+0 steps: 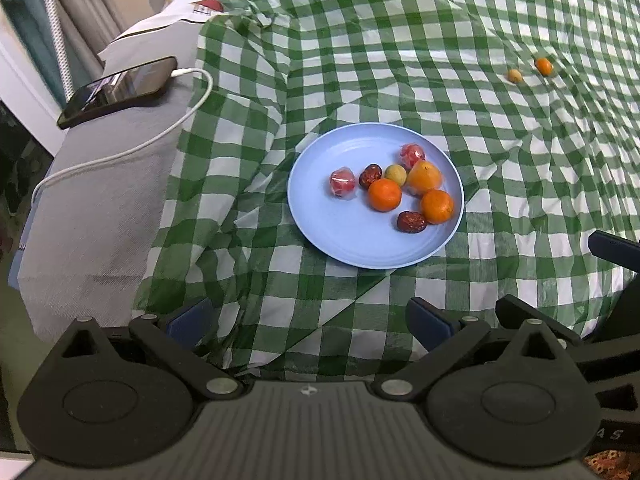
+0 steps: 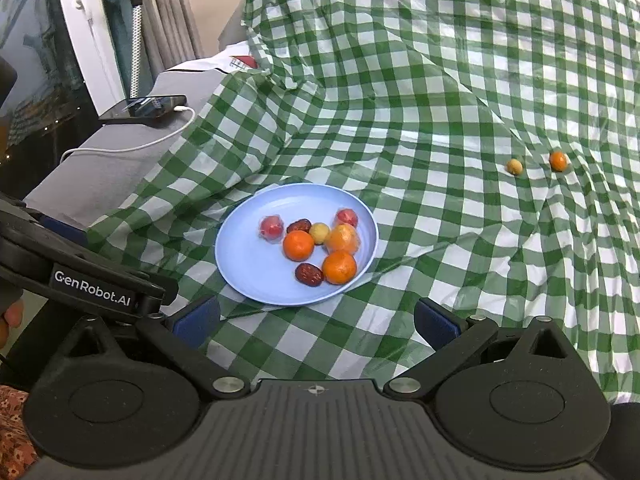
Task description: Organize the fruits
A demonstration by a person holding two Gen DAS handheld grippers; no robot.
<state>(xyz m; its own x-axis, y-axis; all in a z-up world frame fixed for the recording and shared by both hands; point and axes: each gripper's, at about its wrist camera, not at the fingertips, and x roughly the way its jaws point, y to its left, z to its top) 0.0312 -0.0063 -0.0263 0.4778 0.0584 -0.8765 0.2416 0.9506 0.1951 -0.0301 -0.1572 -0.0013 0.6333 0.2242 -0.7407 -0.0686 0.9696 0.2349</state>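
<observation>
A light blue plate [image 1: 320, 224] [image 2: 244, 264] lies on the green checked cloth and holds several fruits: oranges [image 1: 384, 195] [image 2: 298, 245], dark red dates [image 1: 411, 222] [image 2: 309, 274], wrapped red fruits [image 1: 342, 183] [image 2: 271, 227] and a small yellow fruit [image 1: 395, 175] [image 2: 319, 233]. Two loose fruits lie far right on the cloth: a small orange [image 1: 543, 66] [image 2: 558, 161] and a small yellow one [image 1: 515, 76] [image 2: 514, 167]. My left gripper [image 1: 310, 322] is open and empty, short of the plate. My right gripper [image 2: 316, 320] is open and empty, just short of the plate's near rim.
A black phone [image 1: 116, 90] [image 2: 150, 106] with a white charging cable [image 1: 132, 148] lies on a grey surface at the left, beside the cloth's edge. Curtains and a window frame stand beyond it. The cloth [image 1: 400, 40] is wrinkled and rises toward the back.
</observation>
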